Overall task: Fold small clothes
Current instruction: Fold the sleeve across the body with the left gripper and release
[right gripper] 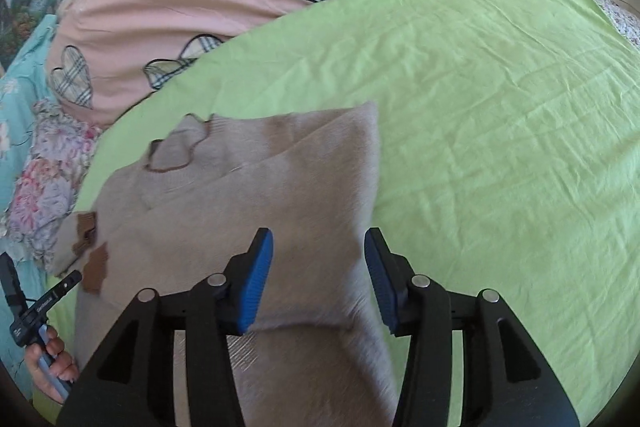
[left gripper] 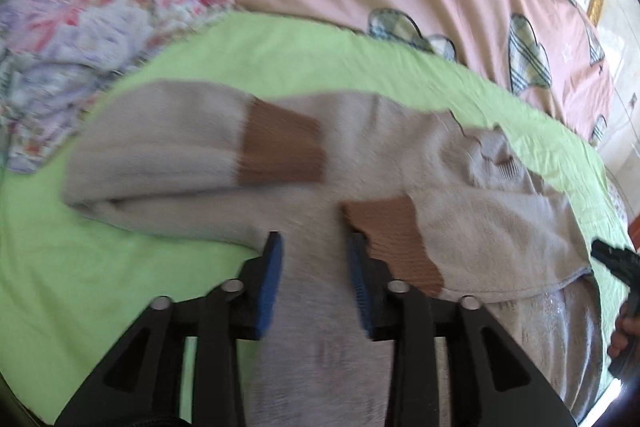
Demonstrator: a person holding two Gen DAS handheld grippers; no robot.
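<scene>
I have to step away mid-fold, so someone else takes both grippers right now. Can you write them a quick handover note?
Left gripper: open, over the sweater's lower middle, holding nothing.
Right gripper: open, over the sweater's right edge, holding nothing.
Beige sweater lies flat on the green sheet, collar away from you.
Done: both sleeves folded across the body, brown cuffs on top.
Left: probably fold the hem up toward the collar, then tidy.
</scene>
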